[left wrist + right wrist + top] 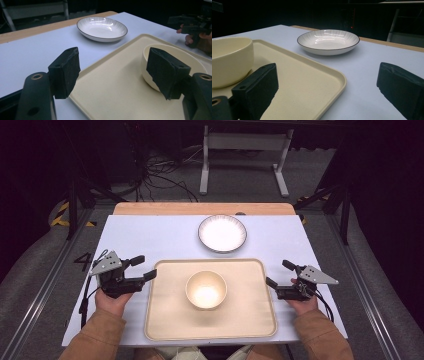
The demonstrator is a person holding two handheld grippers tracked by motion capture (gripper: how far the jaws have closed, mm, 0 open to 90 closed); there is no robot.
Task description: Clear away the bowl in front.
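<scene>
- While the cream tray (165, 320) is lying between both hands, the left gripper (141, 268) is hovering at its left edge, jaws spread wide and empty.
- The right gripper (280, 273) is hovering at the right edge, jaws likewise wide.
- The cream bowl (206, 289) is sitting between the grippers; the white plate (222, 233) is lying beyond the fingertips.

Cream tray (165, 320) sits on a pale blue-white table (150, 235), with a matching cream bowl (206, 289) on it. Past the tray there's a white plate (222, 233) with a thin dark rim and faint grey radial lines. Both grippers are black with grey plates on top, sleeves tan.
</scene>
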